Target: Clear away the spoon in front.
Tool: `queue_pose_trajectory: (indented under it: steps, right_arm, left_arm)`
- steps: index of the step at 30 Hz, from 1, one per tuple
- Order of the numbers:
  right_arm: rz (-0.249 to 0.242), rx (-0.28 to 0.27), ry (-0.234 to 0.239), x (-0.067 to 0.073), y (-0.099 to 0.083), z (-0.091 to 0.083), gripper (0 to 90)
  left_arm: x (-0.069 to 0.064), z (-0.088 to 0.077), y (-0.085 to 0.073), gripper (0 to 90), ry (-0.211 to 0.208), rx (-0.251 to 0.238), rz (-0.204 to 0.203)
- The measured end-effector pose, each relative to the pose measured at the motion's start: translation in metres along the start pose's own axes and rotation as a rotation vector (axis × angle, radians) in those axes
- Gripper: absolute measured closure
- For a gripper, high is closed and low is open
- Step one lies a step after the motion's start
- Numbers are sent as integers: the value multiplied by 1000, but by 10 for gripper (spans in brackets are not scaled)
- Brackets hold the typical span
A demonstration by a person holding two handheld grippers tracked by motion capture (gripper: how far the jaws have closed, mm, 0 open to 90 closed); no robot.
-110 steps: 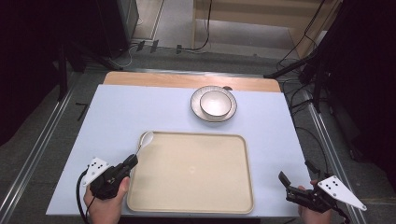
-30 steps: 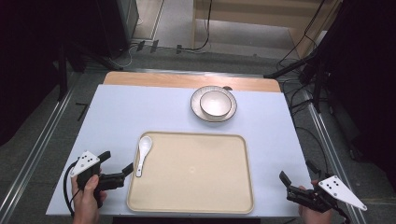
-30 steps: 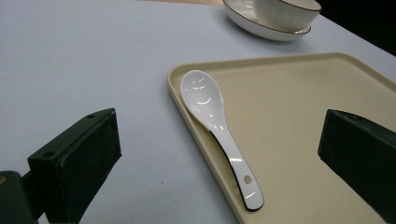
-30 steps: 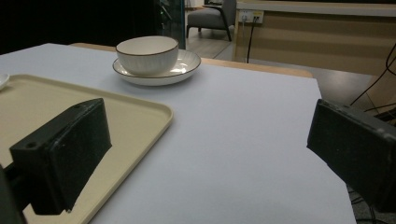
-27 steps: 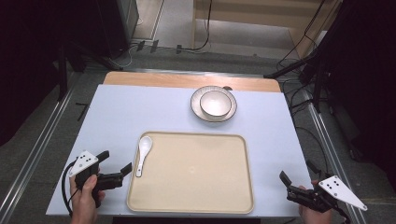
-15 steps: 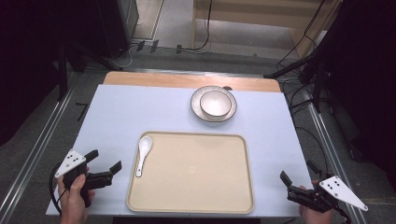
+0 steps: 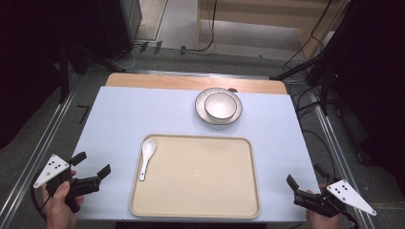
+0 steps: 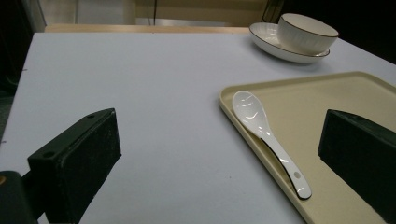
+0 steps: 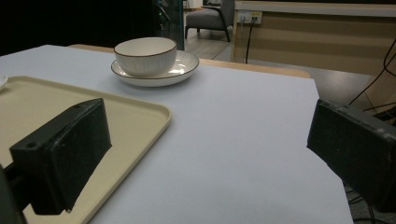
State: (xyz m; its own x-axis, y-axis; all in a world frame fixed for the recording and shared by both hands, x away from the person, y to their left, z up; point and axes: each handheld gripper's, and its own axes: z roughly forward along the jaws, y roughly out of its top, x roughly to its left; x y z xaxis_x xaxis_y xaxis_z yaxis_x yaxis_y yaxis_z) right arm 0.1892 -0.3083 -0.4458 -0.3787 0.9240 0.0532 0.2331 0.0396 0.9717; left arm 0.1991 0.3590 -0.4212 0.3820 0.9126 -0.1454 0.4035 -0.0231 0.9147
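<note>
Pulled back off the tray (image 7: 200,210), the left gripper (image 7: 91,165) now hangs at its near-left corner, jaws wide, empty; the white spoon (image 7: 145,157) lies inside the tray's left rim. From the left gripper view, that spoon (image 8: 266,135) sits between spread jaws, untouched. From the right gripper view, jaws gape empty, bowl (image 9: 145,56) on plate (image 9: 184,65) beyond the tray.

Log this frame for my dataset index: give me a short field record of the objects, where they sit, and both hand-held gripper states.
surface: table with pale blue top
tray: beige tray, near centre
spoon: white spoon lying inside the tray at its left edge
bowl: bowl standing on a plate, beyond the tray
left hand-held gripper: open, holding nothing
right hand-held gripper: open, holding nothing
</note>
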Motion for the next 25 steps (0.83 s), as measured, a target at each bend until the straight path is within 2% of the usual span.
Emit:
queue_pose_trajectory:
  steps: [5, 9, 13, 17, 20, 22, 25]
  right_arm:
    - [3, 1, -4, 0, 0, 0, 0]
    - [4, 5, -3, 0, -1, 1, 0]
    - [7, 4, -6, 0, -1, 0, 0]
    - [8, 4, -6, 0, -1, 1, 0]
    - [5, 4, -5, 0, -1, 1, 0]
    - [3, 3, -5, 0, -1, 1, 0]
    - [5, 1, -6, -1, -1, 1, 0]
  left_arm:
    - [10, -8, 2, 0, 40, -34, 1]
    - [20, -15, 1, 0, 65, -36, -13]
    - [24, -17, -1, 0, 73, -36, -23]
    - [21, -15, -2, 0, 66, -23, -17]
    - [16, -12, -1, 0, 85, -19, -5]
    - [13, -10, 0, 0, 82, -18, -16]
    - [6, -5, 2, 0, 77, 7, -29]
